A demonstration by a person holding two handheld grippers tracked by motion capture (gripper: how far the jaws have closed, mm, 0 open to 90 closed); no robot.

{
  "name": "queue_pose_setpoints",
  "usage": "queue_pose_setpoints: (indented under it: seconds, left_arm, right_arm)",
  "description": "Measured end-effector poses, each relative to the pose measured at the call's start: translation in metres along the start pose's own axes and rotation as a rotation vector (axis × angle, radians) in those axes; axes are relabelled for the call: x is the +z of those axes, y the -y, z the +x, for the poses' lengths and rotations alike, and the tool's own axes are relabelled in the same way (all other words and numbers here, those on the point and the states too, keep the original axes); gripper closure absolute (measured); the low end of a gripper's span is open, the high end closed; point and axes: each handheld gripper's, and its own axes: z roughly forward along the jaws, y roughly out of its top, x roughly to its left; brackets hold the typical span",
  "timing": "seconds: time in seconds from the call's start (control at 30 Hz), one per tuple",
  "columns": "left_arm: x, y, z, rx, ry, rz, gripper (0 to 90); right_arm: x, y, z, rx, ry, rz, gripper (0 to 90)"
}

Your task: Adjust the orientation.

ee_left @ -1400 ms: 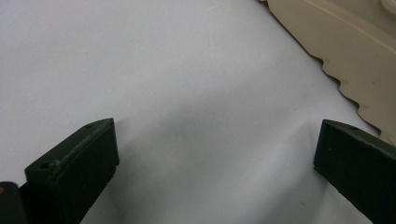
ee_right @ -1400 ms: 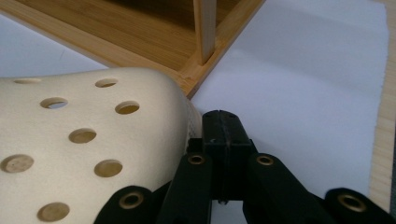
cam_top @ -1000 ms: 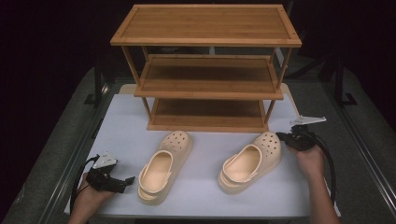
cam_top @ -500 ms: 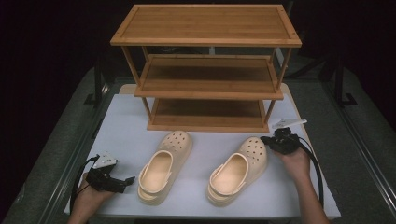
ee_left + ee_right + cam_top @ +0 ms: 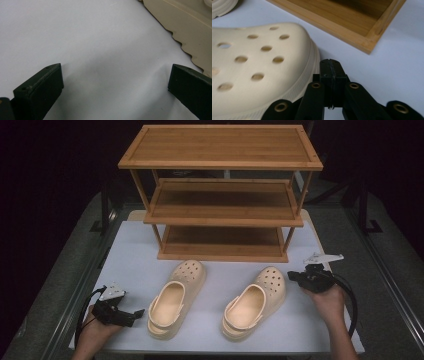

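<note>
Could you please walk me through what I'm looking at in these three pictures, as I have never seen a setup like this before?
There is no robot here: a person holds a two-jaw tool in each hand. The high view looks down on a white table with a wooden three-shelf rack and two cream clogs in front of it, the left clog and the right clog. The other two pictures come from cameras riding on the tools. The left gripper rests with its jaws wide apart over bare table, beside the left clog's sole. The right gripper has its jaws shut with nothing between them, right beside the right clog's toe.
</note>
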Motion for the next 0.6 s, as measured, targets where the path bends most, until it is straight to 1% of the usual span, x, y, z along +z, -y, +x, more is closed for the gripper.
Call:
queue_pose_setpoints:
  seconds: [0.07,0.1,0.17,0.2,0.23,0.3,0.33,0.37,0.4,0.43,0.47,0.5,0.57,0.6]
  left_arm:
    - [0.000,0.000,0.000,0.000,0.000,0.000,0.0]
    - [0.000,0.000,0.000,0.000,0.000,0.000,0.0]
    - [0.000,0.000,0.000,0.000,0.000,0.000,0.0]
    - [0.000,0.000,0.000,0.000,0.000,0.000,0.0]
    - [0.000,0.000,0.000,0.001,0.000,0.000,0.0]
    - [0.000,0.000,0.000,0.001,-0.001,0.001,0.0]
    - [0.000,0.000,0.000,0.001,-0.001,0.000,0.0]
    - [0.000,0.000,0.000,0.001,-0.001,0.000,0.0]
    - [0.000,0.000,0.000,0.001,-0.001,0.000,0.0]
    - [0.000,0.000,0.000,0.001,-0.001,0.000,0.0]
    - [0.000,0.000,0.000,0.001,-0.001,0.000,0.0]
    - [0.000,0.000,0.000,0.001,-0.001,0.000,0.0]
    - [0.000,0.000,0.000,0.001,-0.001,0.000,0.0]
    - [0.000,0.000,0.000,0.001,-0.001,0.000,0.0]
  right_arm:
    - [-0.003,0.003,0.002,0.004,-0.001,-0.001,88.5]
    - [-0.011,0.013,0.007,0.003,-0.003,-0.022,89.8]
    - [-0.015,0.020,0.009,0.014,-0.014,-0.018,90.0]
    - [-0.015,0.020,0.009,0.014,-0.014,-0.018,90.0]
    - [-0.021,0.027,0.013,0.019,-0.028,-0.019,90.0]
    - [-0.024,0.029,0.014,0.024,-0.038,-0.025,90.0]
    - [-0.027,0.031,0.016,0.028,-0.052,-0.034,90.0]
    - [-0.030,0.035,0.021,0.028,-0.063,-0.045,90.0]
    - [-0.030,0.035,0.021,0.028,-0.063,-0.045,90.0]
    - [-0.031,0.040,0.027,0.025,-0.083,-0.041,90.0]
    - [-0.031,0.040,0.027,0.025,-0.083,-0.041,90.0]
    - [-0.030,0.044,0.032,0.016,-0.095,-0.022,90.0]
    - [-0.029,0.045,0.034,0.017,-0.097,-0.011,90.0]
    - [-0.025,0.046,0.034,0.010,-0.094,0.004,90.0]
